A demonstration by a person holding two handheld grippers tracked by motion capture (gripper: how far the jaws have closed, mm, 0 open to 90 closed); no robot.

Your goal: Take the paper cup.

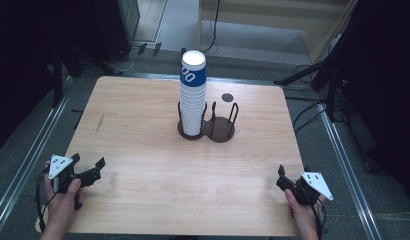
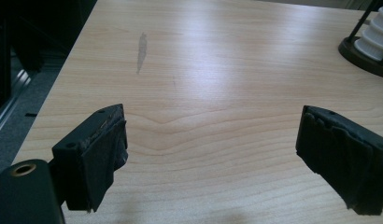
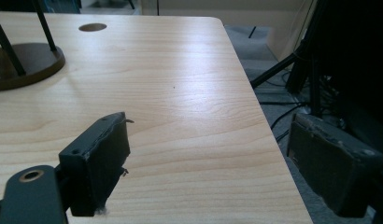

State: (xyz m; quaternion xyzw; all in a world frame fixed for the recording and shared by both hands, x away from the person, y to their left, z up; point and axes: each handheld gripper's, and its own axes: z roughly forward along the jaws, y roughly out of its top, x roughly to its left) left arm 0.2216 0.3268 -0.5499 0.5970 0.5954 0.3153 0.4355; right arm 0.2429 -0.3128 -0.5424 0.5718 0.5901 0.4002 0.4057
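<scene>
Cups first: from the high view I see a tall stack of white paper cups [image 1: 193, 97], the top one banded in blue, standing upright in the left bay of a dark two-bay wire holder [image 1: 207, 127] near the far middle of the light wooden counter [image 1: 143, 150]. The right bay has its round base bare between thin upright rods. Just beyond the holder, a small round hole [image 1: 227, 97] is cut into the counter.

My left gripper [image 1: 90, 170] sits at the near left corner, held in a hand [image 1: 63, 200], and its jaws are spread apart with nothing between them. My right gripper [image 1: 283, 177] is at the near right edge in the other hand [image 1: 303, 210]; from above I can't read its jaws well.

The left gripper view settles its own side: the left gripper [image 2: 210, 144] has black padded jaws wide apart over bare wood, with a grey smudge [image 2: 142, 51] on the counter ahead and the foot of the cup stack [image 2: 377, 39] in the holder's base at the far right.

The right gripper view shows what the high view hides: the right gripper [image 3: 208, 158] is released too, one jaw over the wood, the other past the counter's right edge over grey floor [image 3: 273, 121]. The holder's bare base [image 3: 26, 63] and the hole [image 3: 92, 27] lie at upper left.
</scene>
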